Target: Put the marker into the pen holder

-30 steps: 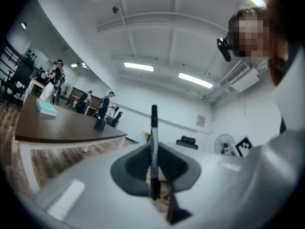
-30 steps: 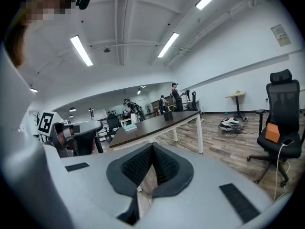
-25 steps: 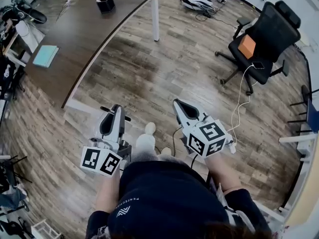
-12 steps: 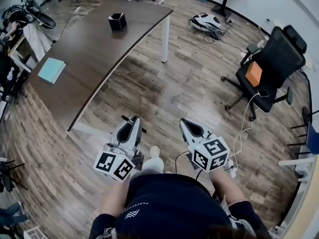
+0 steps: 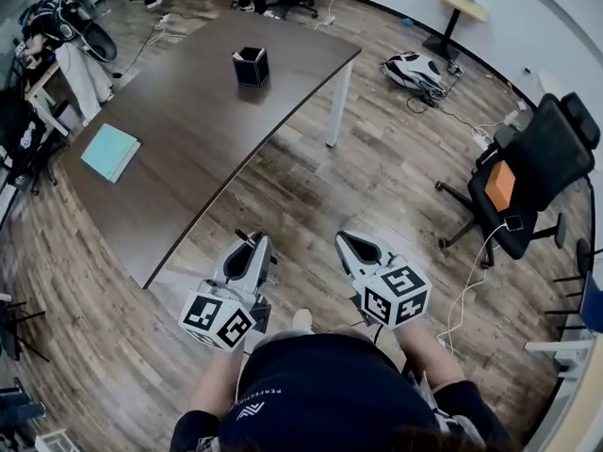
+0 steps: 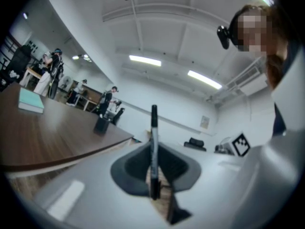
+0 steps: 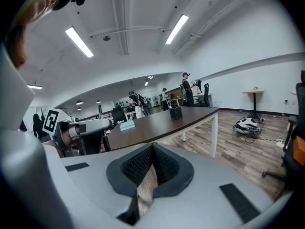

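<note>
The big dark bench (image 5: 188, 130) fills the upper left of the head view. Lower centre, the left gripper (image 5: 255, 242) points level, fingers clenched on the black marker (image 6: 153, 142), which stands upright between them. Just right of it, the right gripper (image 5: 345, 240) has its fingers pressed together on nothing. The black pen holder (image 5: 251, 66) stands at the bench's top end, well apart from the marker.

table (image 5: 188, 130) and pen holder (image 5: 251, 67) nearer

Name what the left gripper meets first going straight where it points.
The way looks free: the left gripper points past the edge of the table, over floor; it might graze the far corner, depth unclear.
</note>
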